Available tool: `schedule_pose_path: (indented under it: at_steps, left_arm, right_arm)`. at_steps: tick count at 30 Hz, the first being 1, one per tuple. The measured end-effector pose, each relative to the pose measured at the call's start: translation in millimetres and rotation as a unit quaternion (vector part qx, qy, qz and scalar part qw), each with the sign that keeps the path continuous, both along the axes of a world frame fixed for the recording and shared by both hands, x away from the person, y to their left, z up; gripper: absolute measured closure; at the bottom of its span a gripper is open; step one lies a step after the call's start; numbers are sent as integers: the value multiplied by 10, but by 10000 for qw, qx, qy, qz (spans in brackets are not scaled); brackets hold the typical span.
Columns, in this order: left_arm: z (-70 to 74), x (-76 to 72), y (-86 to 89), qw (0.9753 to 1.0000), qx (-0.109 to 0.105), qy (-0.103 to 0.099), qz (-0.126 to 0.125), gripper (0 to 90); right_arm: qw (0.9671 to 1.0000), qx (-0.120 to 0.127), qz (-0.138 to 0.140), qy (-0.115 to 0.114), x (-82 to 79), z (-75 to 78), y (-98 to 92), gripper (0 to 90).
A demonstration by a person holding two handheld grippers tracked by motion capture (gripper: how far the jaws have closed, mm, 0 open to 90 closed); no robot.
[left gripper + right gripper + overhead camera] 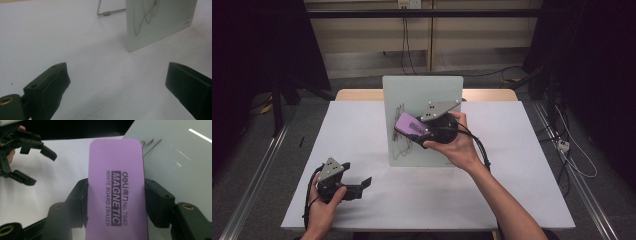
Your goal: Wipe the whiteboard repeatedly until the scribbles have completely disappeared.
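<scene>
**Gripper state: right clamped on eraser, left open and idle**

High view: The right gripper point(412, 131) is raised against the face of the upright whiteboard point(422, 90), which stands on the white table point(362, 125). Its jaws grip a purple eraser point(408, 124), which lies against the board over the dark scribbles point(401, 142). The left gripper point(364, 182) is held low near the table's front left corner, well apart from the board, jaws spread and holding nothing.

Left gripper view: The two black jaws stand wide apart with bare table surface between them. The whiteboard's lower corner point(160, 25) and its wire stand point(110, 12) lie farther off.

Right gripper view: Both jaws press against the long sides of the eraser point(116, 192), printed "MAGNETIC WHITE BOARD ERASER". The whiteboard point(175, 152) is just beyond it, to the right. The left gripper point(41, 165) is seen at the upper left, open.
</scene>
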State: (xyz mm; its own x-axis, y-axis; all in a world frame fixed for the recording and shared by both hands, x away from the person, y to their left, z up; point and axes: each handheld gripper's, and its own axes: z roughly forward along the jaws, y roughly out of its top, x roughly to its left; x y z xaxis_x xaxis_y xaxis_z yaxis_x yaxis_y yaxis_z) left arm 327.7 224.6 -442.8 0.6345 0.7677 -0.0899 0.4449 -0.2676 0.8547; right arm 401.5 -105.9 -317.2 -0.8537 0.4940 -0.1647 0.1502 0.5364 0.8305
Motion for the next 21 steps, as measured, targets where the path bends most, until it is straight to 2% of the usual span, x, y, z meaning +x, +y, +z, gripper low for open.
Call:
schedule_pose_path:
  at_steps: [6,21]
  left_arm:
    - [2,-2,11,10000,-15,11,26,48]
    - [3,1,24,10000,-5,1,39,48]
  right_arm:
    - [9999,-13,-47,-161,64,114,80,416]
    - [9990,-153,-182,-365,168,202,159,416]
